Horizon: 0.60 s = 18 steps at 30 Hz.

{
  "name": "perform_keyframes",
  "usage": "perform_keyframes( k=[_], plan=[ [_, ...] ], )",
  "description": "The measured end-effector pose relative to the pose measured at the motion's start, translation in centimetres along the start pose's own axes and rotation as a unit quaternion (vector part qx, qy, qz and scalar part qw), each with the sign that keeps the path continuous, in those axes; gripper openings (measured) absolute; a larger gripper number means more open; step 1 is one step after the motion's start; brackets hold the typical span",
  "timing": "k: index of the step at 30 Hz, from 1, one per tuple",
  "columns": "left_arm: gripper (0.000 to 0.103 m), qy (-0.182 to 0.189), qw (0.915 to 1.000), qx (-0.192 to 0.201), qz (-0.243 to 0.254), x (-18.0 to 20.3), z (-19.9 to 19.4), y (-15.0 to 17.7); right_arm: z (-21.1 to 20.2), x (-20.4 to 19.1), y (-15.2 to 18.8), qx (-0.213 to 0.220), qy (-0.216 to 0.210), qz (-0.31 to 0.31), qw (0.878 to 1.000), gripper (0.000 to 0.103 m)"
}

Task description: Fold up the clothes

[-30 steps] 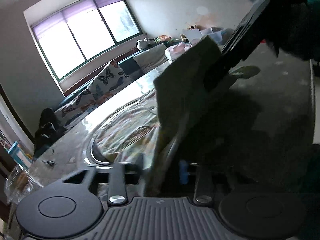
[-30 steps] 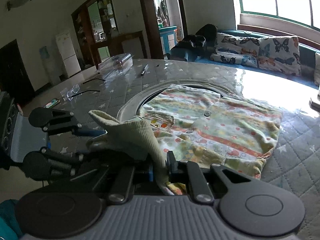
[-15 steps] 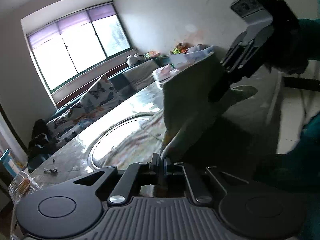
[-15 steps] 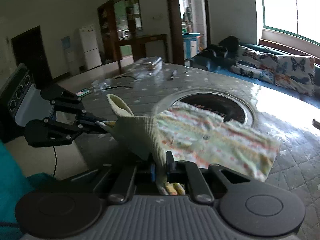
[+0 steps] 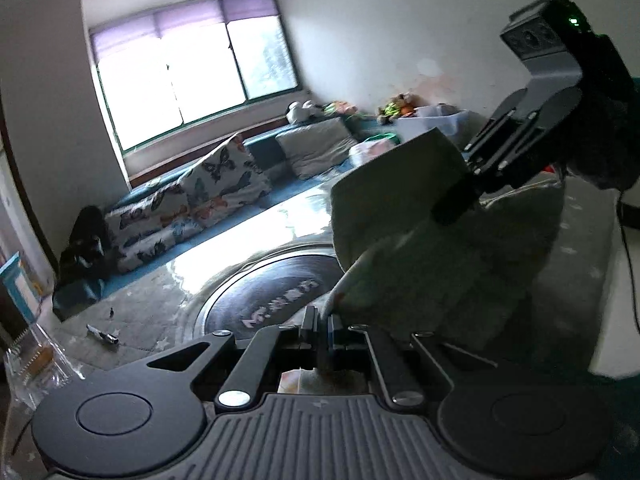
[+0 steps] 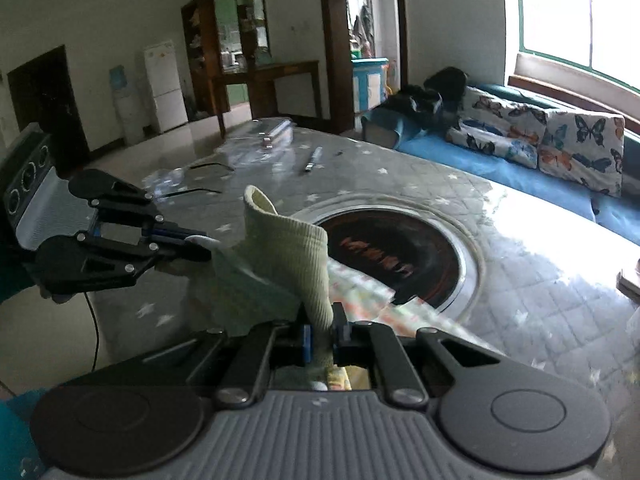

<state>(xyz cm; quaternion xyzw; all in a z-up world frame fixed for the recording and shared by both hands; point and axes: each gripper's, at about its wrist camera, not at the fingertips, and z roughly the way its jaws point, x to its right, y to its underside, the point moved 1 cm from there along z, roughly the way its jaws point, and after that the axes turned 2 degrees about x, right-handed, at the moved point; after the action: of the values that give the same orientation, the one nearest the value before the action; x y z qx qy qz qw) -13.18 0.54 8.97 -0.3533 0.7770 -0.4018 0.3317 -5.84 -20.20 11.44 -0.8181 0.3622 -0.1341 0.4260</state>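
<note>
1. The garment is dark and backlit at right centre of the left wrist view; its pattern cannot be read.
2. Its lower part is motion-blurred at centre of the right wrist view.
3. The writing in the table's round inset is illegible.
4. An object is cut off at the right edge.

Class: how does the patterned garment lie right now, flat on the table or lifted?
Lifted. Both grippers, left and right, are shut on the garment, holding its edge raised above the table; the rest trails downward.
</note>
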Motion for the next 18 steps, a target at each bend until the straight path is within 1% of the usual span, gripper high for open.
perform_keyframes(
  k=[2,4,8,10,12,13,14,16,17,18],
  plan=[
    [0.005,0.004,0.9997,-0.017,-0.019,-1.3,2.1,-0.2,1.8,1.5,-1.0,-0.012,0.006,-0.003,1.000,0.008],
    [0.005,0.005,0.9989,-0.035,-0.030,-1.9,3.4,0.2,3.7,2.9,-1.6,-0.017,0.010,0.013,1.000,0.008],
    [0.005,0.007,0.9961,-0.070,-0.053,-3.2,6.2,1.0,7.9,4.7,-1.4,-0.046,0.024,0.033,0.998,0.010],
    [0.006,0.008,0.9939,-0.088,-0.065,-3.8,7.5,1.4,9.3,5.2,-0.9,-0.052,0.041,0.045,0.997,0.019],
    [0.010,0.009,0.9914,-0.106,-0.076,-4.4,8.9,1.8,9.8,5.7,-0.4,-0.049,0.060,0.048,0.996,0.021],
    [0.011,0.009,0.9899,-0.115,-0.082,-4.7,9.5,2.0,9.6,6.1,-0.2,-0.044,0.069,0.053,0.995,0.030],
    [0.013,0.009,0.9883,-0.124,-0.088,-5.0,10.2,2.2,9.5,6.4,0.0,-0.040,0.077,0.057,0.995,0.034],
    [0.020,0.008,0.9856,-0.138,-0.097,-5.6,11.2,2.5,8.7,6.9,0.5,-0.035,0.095,0.060,0.993,0.036],
    [0.027,0.003,0.9855,-0.137,-0.100,-5.8,11.1,2.6,8.2,7.2,0.8,-0.033,0.105,0.060,0.992,0.036],
    [0.031,-0.001,0.9854,-0.136,-0.102,-6.0,11.1,2.6,7.6,7.3,1.1,-0.030,0.112,0.059,0.991,0.036]
  ],
)
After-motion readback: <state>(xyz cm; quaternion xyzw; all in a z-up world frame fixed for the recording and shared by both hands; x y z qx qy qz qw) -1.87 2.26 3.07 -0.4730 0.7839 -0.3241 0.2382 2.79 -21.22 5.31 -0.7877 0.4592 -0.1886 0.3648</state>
